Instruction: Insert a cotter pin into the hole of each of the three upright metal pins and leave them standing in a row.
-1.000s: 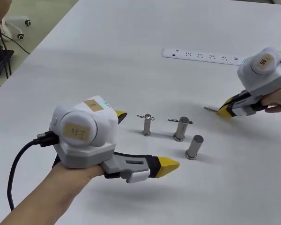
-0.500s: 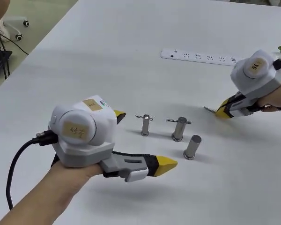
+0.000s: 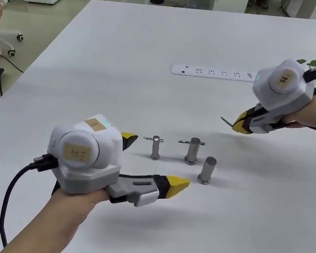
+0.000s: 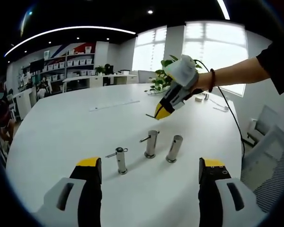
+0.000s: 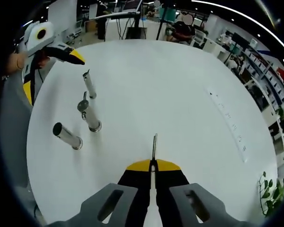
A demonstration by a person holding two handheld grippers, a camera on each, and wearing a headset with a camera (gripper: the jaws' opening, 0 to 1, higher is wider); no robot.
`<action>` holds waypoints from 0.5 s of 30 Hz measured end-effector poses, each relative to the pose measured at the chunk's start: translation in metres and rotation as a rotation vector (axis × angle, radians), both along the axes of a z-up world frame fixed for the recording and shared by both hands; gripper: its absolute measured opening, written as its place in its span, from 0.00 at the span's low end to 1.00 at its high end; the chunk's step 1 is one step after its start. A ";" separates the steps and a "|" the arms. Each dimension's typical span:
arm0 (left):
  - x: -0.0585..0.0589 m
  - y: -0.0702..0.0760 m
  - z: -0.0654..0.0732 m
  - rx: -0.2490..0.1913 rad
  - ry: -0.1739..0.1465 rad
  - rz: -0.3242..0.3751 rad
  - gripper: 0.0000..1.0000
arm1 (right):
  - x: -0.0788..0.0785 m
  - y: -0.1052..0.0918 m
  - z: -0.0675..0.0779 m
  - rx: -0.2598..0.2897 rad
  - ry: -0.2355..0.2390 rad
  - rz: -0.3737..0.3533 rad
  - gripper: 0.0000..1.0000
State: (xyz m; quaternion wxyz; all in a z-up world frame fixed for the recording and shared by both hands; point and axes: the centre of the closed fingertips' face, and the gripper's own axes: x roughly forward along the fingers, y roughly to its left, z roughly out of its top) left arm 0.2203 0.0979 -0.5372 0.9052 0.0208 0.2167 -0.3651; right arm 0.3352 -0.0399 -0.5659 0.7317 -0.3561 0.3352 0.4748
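Nearest the viewer, the left gripper hovers low over the white table, its jaws spread wide with nothing between them, and it points at three upright metal pins standing in a row just beyond its tips. The left pin and the middle pin each have a cotter pin pushed through the top, while the right pin, a little nearer, has none. Beyond the row and to the right, the right gripper is held above the table with its jaws closed on a loose cotter pin. That pin sticks out of the tips toward the row, well apart from it, and a power strip lies farther back.
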 end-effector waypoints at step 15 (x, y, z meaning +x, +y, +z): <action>-0.005 -0.014 0.009 -0.021 0.017 -0.051 0.67 | -0.039 0.033 0.037 0.077 -0.072 0.102 0.00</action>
